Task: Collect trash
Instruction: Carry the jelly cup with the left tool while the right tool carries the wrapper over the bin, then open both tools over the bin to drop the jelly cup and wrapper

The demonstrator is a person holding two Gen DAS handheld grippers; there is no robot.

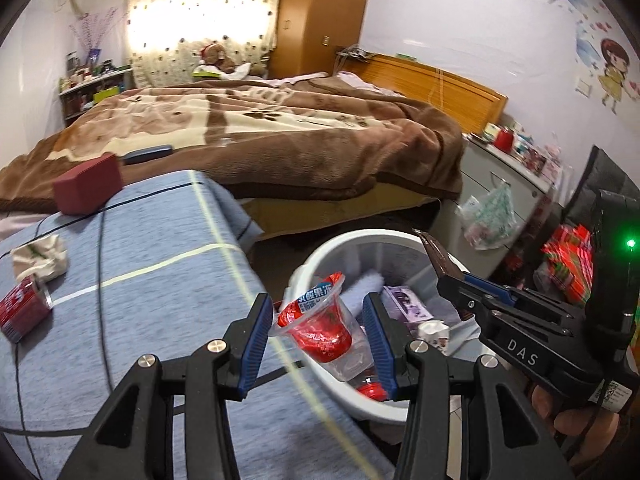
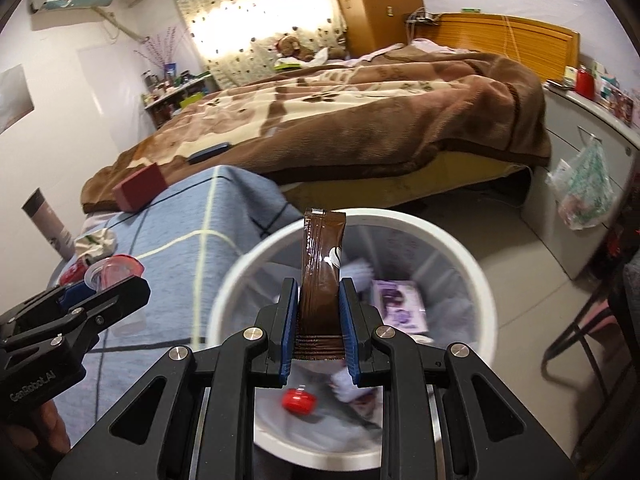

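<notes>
My left gripper is shut on a clear plastic cup with a red label, held tilted at the near-left rim of the white bin. In the right wrist view that left gripper and its cup sit left of the bin, over the blue cloth. My right gripper is shut on a brown sachet that stands upright above the bin's opening. From the left wrist view the right gripper and sachet hang over the bin's right rim.
The bin holds a purple packet, a red cap and pale wrappers. On the blue cloth lie a red can, crumpled paper, a red box and cables. A bed, cabinet and hanging bag surround it.
</notes>
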